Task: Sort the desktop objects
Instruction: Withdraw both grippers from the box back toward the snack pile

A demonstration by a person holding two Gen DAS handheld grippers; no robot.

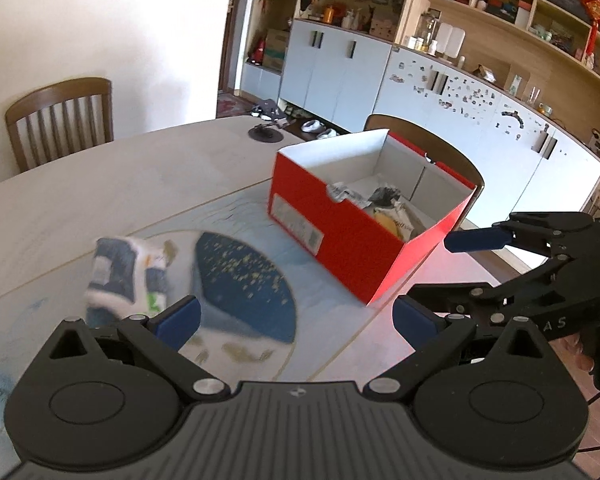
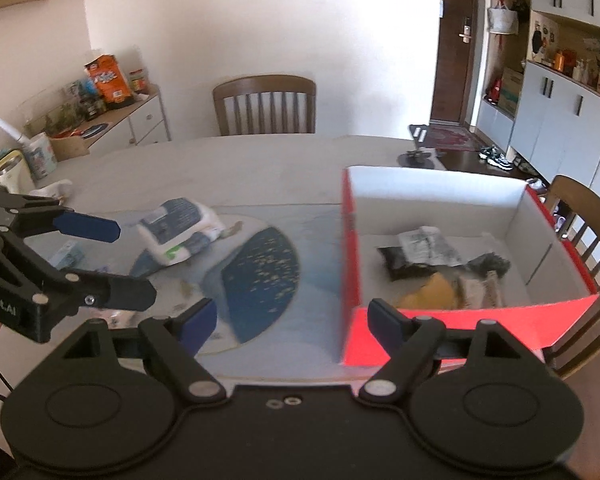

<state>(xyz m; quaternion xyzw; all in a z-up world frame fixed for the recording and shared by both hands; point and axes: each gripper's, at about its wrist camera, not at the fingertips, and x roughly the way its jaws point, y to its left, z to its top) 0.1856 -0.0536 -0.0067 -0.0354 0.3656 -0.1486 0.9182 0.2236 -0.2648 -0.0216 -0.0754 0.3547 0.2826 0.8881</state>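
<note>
Item: blue-white packet left of red box; both grippers' fingers spread, empty; next: approach, pinch packet.

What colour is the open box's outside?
Red box, white inside; clearest in the left wrist view.

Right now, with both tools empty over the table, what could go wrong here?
The blue and white soft packet looks squashy, so it may slip or crumple when pinched. The open red cardboard box sits near the table's edge; a bump might push it off. The left gripper and right gripper hover close together and could collide.
</note>
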